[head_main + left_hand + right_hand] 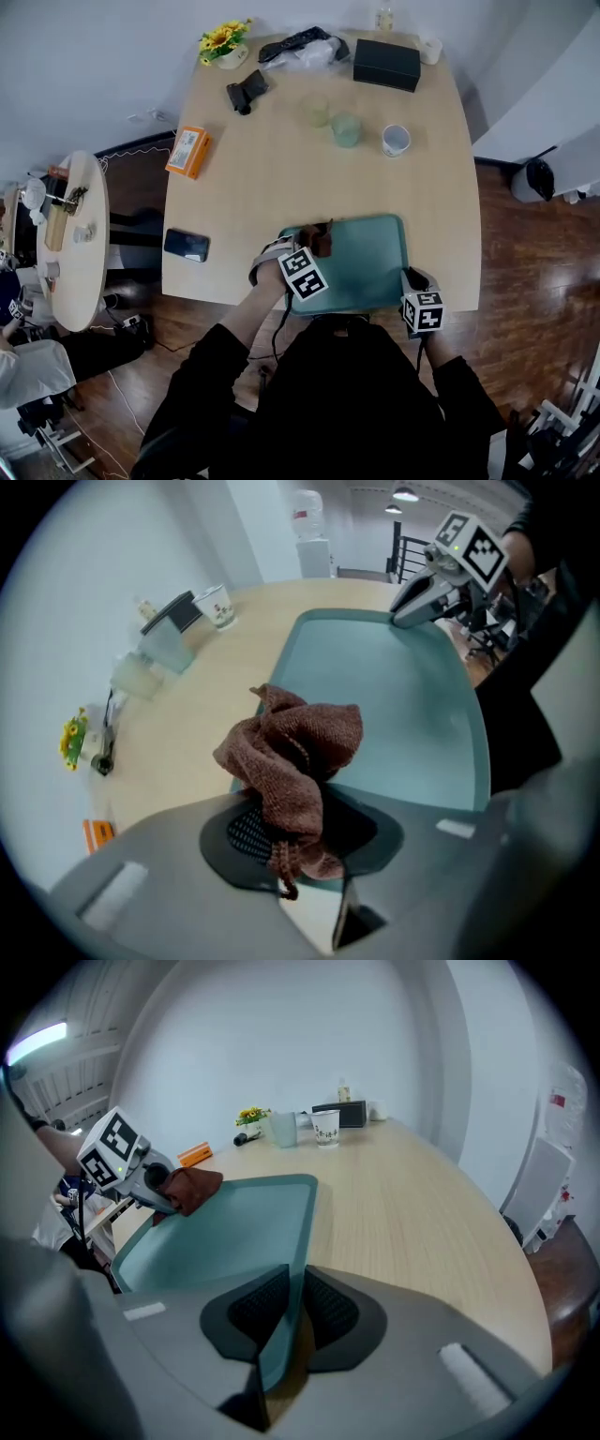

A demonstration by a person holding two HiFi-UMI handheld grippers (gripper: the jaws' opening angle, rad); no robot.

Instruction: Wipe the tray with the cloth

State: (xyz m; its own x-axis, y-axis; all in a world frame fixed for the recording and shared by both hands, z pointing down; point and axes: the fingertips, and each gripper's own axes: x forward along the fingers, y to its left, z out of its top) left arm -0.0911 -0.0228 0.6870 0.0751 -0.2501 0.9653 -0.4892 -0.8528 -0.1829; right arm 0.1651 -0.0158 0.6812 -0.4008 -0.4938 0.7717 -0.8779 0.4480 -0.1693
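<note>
A teal tray (pixel 361 267) lies at the table's near edge. My left gripper (pixel 314 246) is over the tray's left rim, shut on a bunched brown cloth (pixel 321 238). In the left gripper view the cloth (pixel 298 747) sticks up from between the pads of this gripper (pixel 300 829), above the tray (pixel 403 700). My right gripper (pixel 411 281) is shut on the tray's right rim. The right gripper view shows its jaws (pixel 289 1302) pinching that thin rim (pixel 305 1241), with the left gripper (pixel 141 1180) and cloth (pixel 194 1188) across the tray.
Farther back on the table stand a white mug (pixel 396 140), two pale glasses (pixel 346 129), a black box (pixel 386 64), an orange box (pixel 187 151) and yellow flowers (pixel 223 42). A phone (pixel 187 245) lies left of the tray. A round side table (pixel 70 239) stands at far left.
</note>
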